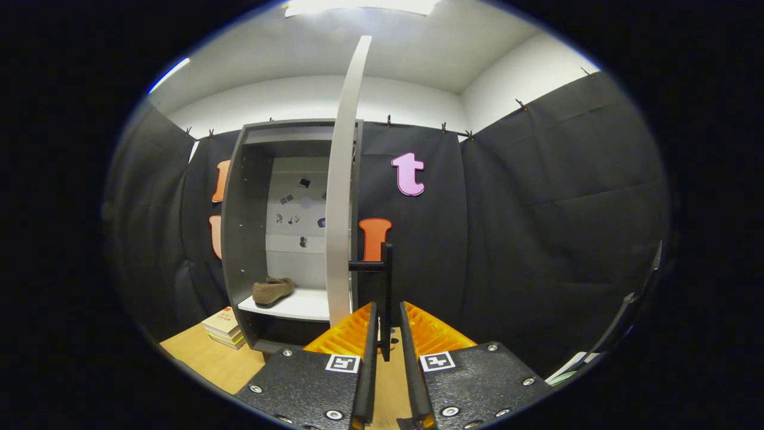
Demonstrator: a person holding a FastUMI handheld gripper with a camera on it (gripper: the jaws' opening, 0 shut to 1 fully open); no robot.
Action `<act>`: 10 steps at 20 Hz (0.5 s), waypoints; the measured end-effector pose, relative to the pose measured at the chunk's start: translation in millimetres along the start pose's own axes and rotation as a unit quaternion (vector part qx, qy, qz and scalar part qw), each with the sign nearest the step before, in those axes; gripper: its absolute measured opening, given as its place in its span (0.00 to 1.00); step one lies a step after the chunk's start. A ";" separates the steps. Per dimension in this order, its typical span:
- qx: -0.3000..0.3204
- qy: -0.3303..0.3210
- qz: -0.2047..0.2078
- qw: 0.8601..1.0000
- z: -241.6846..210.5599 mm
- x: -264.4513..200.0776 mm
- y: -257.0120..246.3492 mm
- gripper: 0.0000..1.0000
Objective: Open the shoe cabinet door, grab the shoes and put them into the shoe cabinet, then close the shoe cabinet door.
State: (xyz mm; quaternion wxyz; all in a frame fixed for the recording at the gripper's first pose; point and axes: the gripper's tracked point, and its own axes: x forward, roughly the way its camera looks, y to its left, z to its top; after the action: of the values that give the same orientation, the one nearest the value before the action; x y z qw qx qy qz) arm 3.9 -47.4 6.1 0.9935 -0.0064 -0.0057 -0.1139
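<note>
Going left to right: there's a stack of books (224, 328) on the wooden table (203, 358) at about 9 o'clock from the fingers, touching or just beside the foot of the shoe cabinet (239, 239). Inside the cabinet a brown shoe (271, 291) already sits on the white shelf (292, 306), roughly 10 o'clock from the gripper (388, 325). Next comes the cabinet door (341, 197), swung out so I'm looking at it nearly edge-on, and its dark bar handle (387, 286) stands upright right at 12 o'clock, running down into the gap between the fingers. The fingers are drawn in narrow around that handle; I honestly can't tell if both are pressing on it or just bracketing it, looks close either way. So my read is the shoe part is done and this is the closing step. Next move probably needs a firm hold on the handle and a push along the door's arc toward the cabinet, not straight ahead. The gripper sits level, pointing straight at the door edge, low over the table.
</note>
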 end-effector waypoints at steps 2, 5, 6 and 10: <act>-0.002 -0.003 -0.019 1.000 4.8 -5.4 -3.2 0.24; -0.019 -0.010 -0.039 0.999 11.4 -16.7 -3.0 0.26; -0.026 -0.011 -0.048 0.998 13.6 -21.3 -1.8 0.28; -0.041 -0.005 -0.051 0.998 10.3 -37.6 24.7 0.30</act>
State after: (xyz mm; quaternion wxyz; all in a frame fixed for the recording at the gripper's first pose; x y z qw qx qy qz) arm -27.2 -14.7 15.6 0.9853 -0.0475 -0.0064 -0.1641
